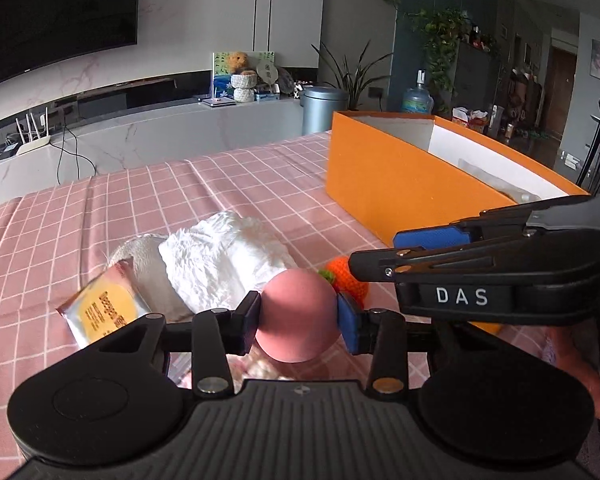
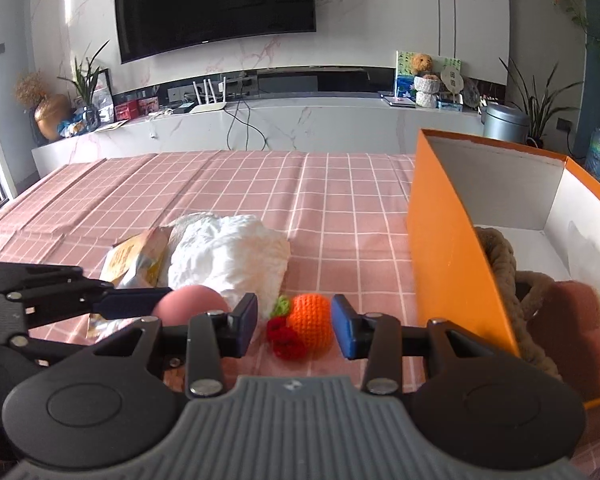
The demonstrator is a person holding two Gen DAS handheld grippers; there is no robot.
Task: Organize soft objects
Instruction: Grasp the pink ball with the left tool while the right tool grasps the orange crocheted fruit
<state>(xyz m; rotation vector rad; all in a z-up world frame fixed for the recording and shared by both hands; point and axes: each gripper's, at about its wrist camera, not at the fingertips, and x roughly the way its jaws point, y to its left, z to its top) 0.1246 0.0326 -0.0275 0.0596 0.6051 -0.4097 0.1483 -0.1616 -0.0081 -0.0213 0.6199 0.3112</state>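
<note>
My left gripper [image 1: 298, 316] is shut on a pink soft ball [image 1: 298, 312], which also shows in the right wrist view [image 2: 194, 304]. My right gripper [image 2: 294, 326] is open around an orange crocheted fruit [image 2: 310, 320] with red and green bits, lying on the pink checked cloth; its orange part shows in the left wrist view [image 1: 346, 274]. A white fluffy towel [image 2: 228, 258] and a yellow foil packet [image 2: 136, 258] lie just behind. An orange box [image 2: 444, 248] at the right holds a rope toy [image 2: 504, 256] and a brownish-pink sponge [image 2: 576, 312].
The pink checked cloth [image 2: 260, 188] covers the table. Behind it runs a white marble TV bench [image 2: 300, 120] with a router, cables and plants. A grey bin [image 2: 504, 122] stands at the far right. The right gripper crosses the left wrist view [image 1: 480, 264].
</note>
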